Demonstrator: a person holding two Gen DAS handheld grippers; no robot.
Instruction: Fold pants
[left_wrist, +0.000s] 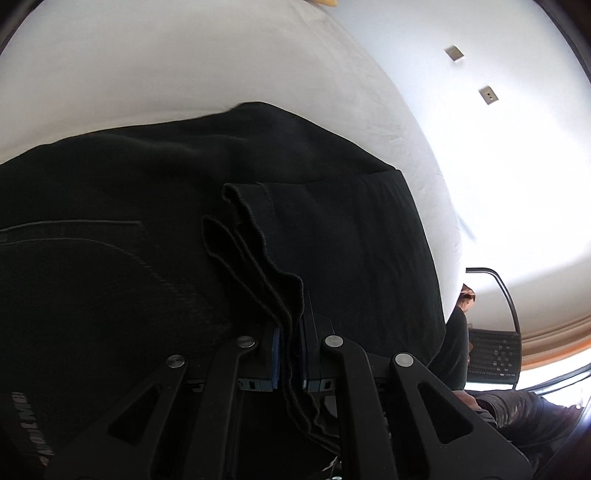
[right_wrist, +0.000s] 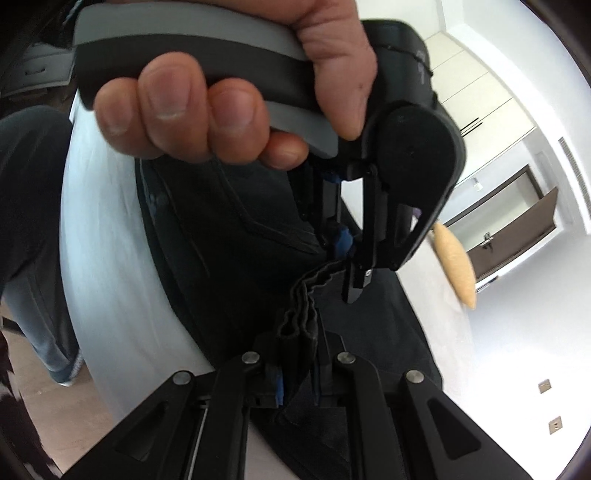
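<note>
The black pants (left_wrist: 147, 229) lie spread on a white bed (left_wrist: 184, 74). In the left wrist view my left gripper (left_wrist: 291, 354) is shut on several stacked hem layers (left_wrist: 258, 258), which run up from between the blue pads. In the right wrist view my right gripper (right_wrist: 299, 369) is shut on the same bunched hem (right_wrist: 299, 314). Just ahead of it, a hand (right_wrist: 221, 96) holds the left gripper (right_wrist: 343, 258), which pinches the hem a short way along. The two grippers sit close together over the pants (right_wrist: 229, 229).
The bed's edge (left_wrist: 443, 229) drops off to the right, with a dark chair (left_wrist: 495, 354) and a person's shoe (left_wrist: 524, 406) beyond it. A tan pillow (right_wrist: 454, 266) lies at the bed's far end. A person's leg in jeans (right_wrist: 33, 221) stands beside the bed.
</note>
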